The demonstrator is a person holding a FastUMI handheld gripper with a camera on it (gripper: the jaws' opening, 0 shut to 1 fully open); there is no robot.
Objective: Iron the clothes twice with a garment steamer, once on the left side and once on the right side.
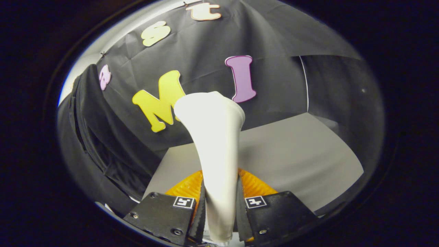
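Observation:
A cream-white garment steamer (pixel 215 147) stands up between my gripper's fingers, its narrow handle clamped low and its wider head flaring out above, ahead of the fingers. My gripper (pixel 219 206) is shut on the handle, with both fingers pressing its sides. A dark garment (pixel 99 137) hangs to the left of the steamer, draped in folds against the booth wall, apart from the steamer head.
A grey table top (pixel 291 154) spreads beyond the fingers to the right. An orange ribbed object (pixel 187 187) lies just under the fingers, partly hidden by them. Black cloth walls close the scene behind and on the right.

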